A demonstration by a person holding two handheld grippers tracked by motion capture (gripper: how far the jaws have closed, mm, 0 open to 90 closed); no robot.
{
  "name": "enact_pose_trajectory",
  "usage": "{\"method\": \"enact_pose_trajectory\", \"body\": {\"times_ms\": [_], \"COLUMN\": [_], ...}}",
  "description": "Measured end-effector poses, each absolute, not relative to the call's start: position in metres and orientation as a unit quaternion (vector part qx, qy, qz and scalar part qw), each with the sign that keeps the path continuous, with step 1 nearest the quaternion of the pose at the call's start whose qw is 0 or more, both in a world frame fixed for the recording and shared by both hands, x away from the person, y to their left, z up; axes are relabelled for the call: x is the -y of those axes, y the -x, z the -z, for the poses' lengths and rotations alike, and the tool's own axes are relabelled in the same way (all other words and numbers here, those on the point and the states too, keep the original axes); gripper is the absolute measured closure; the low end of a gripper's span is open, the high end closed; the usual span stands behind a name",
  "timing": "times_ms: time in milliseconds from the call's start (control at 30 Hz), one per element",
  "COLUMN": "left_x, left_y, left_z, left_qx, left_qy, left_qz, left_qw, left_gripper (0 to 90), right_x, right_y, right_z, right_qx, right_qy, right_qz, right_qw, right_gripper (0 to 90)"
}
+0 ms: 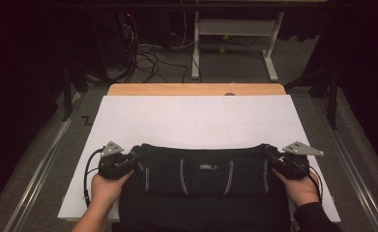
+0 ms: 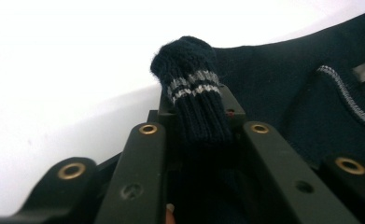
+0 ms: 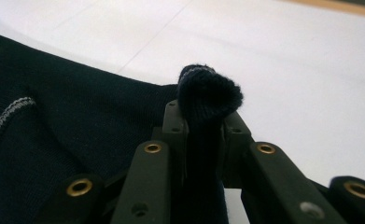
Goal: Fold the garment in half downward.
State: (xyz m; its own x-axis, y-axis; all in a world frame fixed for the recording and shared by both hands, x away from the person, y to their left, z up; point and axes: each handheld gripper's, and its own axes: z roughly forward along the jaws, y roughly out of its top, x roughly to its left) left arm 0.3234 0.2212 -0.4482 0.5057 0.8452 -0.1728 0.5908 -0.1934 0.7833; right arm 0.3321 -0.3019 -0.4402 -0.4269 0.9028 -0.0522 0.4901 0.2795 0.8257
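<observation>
A dark navy knitted garment (image 1: 206, 179) with thin grey stripes lies folded on the near part of the white sheet (image 1: 196, 121). My left gripper (image 1: 130, 161) is at its far left corner, shut on a ribbed cuff (image 2: 192, 88) with two grey bands; the cuff stands up between the jaws of the left gripper (image 2: 201, 116). At the far right corner, my right gripper (image 1: 272, 159) is shut on a bunched dark knit fold (image 3: 208, 95), which pokes up past the tips of the right gripper (image 3: 203, 123). A hand holds each gripper.
The white sheet covers a wooden table whose far edge (image 1: 196, 89) shows beyond it. Behind the table, on the grey floor, are a white desk frame (image 1: 235, 29) and loose cables (image 1: 148, 58). Metal rails run along both sides.
</observation>
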Motion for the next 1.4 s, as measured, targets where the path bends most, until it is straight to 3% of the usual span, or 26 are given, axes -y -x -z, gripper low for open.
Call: {"method": "enact_pose_trajectory", "body": {"times_ms": [767, 1200, 1300, 1400], "left_x": [-0.216, -0.222, -0.218, -0.218], "left_y": [-0.402, -0.428, -0.431, -0.432], "left_z": [0.417, 0.433, 0.447, 0.455], "left_qx": [-0.504, -0.539, -0.560, -0.576], "left_qy": [-0.737, -0.722, -0.716, -0.708], "left_qz": [-0.190, -0.186, -0.169, -0.152], "left_qw": [0.409, 0.390, 0.381, 0.380], "left_gripper": [73.9, 73.3, 70.6, 58.5], "right_x": [0.294, 0.281, 0.279, 0.276], "right_y": [-0.402, -0.438, -0.443, -0.447], "right_z": [0.418, 0.417, 0.429, 0.440], "right_qx": [-0.729, -0.728, -0.733, -0.731], "right_qy": [-0.471, -0.474, -0.497, -0.507], "right_qz": [-0.379, -0.372, -0.357, -0.347], "right_qw": [0.321, 0.328, 0.299, 0.297], "right_gripper": [77.1, 75.5, 72.8, 67.8]}}
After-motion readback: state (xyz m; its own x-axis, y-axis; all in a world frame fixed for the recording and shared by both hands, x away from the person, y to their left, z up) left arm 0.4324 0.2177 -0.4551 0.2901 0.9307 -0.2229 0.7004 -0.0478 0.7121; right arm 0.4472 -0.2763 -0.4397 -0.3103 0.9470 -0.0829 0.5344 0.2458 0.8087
